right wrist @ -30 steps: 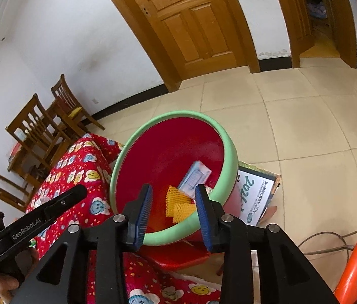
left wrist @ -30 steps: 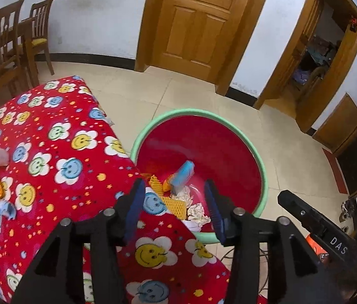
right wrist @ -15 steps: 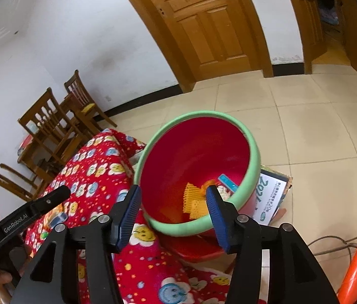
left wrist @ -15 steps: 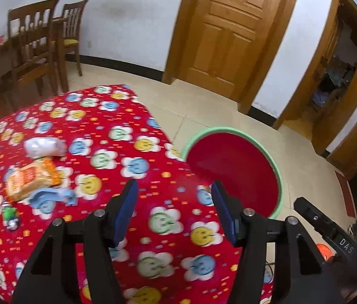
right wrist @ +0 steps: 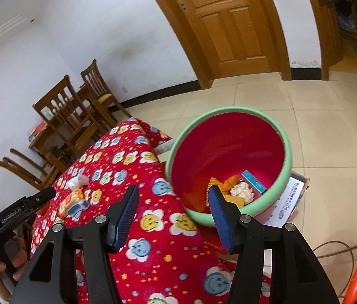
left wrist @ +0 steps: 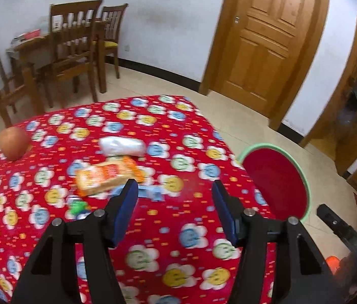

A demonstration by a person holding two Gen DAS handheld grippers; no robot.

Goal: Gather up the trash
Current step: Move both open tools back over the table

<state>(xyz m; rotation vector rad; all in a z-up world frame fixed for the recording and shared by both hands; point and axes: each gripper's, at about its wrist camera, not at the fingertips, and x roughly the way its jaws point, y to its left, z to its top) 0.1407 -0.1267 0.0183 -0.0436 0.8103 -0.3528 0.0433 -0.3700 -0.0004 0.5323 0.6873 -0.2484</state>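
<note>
Since a second ago you're swinging your left gripper [left wrist: 174,197] away from the red bin [left wrist: 278,177] and back over the tabletop [left wrist: 178,152], so the bin is now sitting off at the right of that view and the leftover trash is out in front of you. Your left claw is standing apart with nothing between the blue pads, hanging above the smiley-flower cloth.

Trash still lying on the tabletop: a crumpled white plastic wrapper [left wrist: 122,147] toward the middle, an orange snack packet [left wrist: 107,174] touching its near side, a light blue scrap [left wrist: 150,193] just beside the packet and partly behind your left finger, and a small green bit [left wrist: 77,206] closer to the left edge. An apple [left wrist: 13,143] is sitting near the far left corner, well apart from the rest.

Your right gripper [right wrist: 171,200] is opening up right now, pads empty, hovering over the tabletop's right edge next to the bin. Inside the bin you're already collecting yellow foam netting [right wrist: 216,183], an orange scrap [right wrist: 231,181], a white tissue wad [right wrist: 241,190] and a blue packet [right wrist: 253,181].

Wooden chairs [left wrist: 77,48] are standing by the far wall.
</note>
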